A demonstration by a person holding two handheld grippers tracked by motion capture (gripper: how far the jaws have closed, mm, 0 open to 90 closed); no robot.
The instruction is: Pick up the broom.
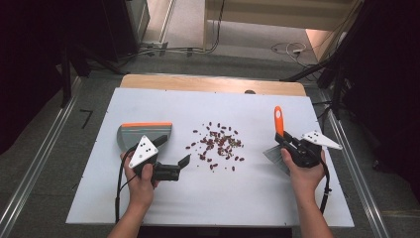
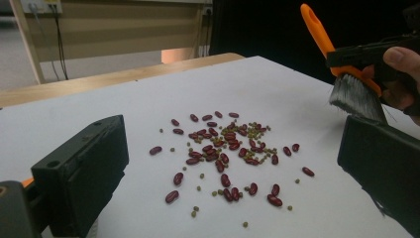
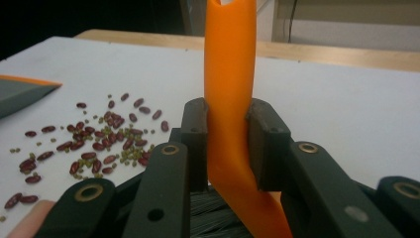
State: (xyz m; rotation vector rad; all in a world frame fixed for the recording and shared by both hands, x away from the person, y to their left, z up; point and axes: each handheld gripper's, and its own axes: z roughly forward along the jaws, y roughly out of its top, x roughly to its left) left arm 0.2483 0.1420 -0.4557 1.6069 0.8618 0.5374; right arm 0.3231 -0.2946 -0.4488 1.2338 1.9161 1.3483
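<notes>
My right tongs [image 1: 283, 140] grip the brush [image 1: 278, 130], beans [image 1: 218, 145] lying to their left; left tongs [image 1: 174, 157] open, nearer the dustpan [image 1: 143, 133].

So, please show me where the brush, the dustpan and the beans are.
brush [image 3: 230, 74]: right gripper view, on its orange handle between the jaws.
dustpan [image 1: 143, 131]: high view, on its grey tray below the orange edge.
beans [image 2: 225, 148]: left gripper view, at the pile's middle.
</notes>
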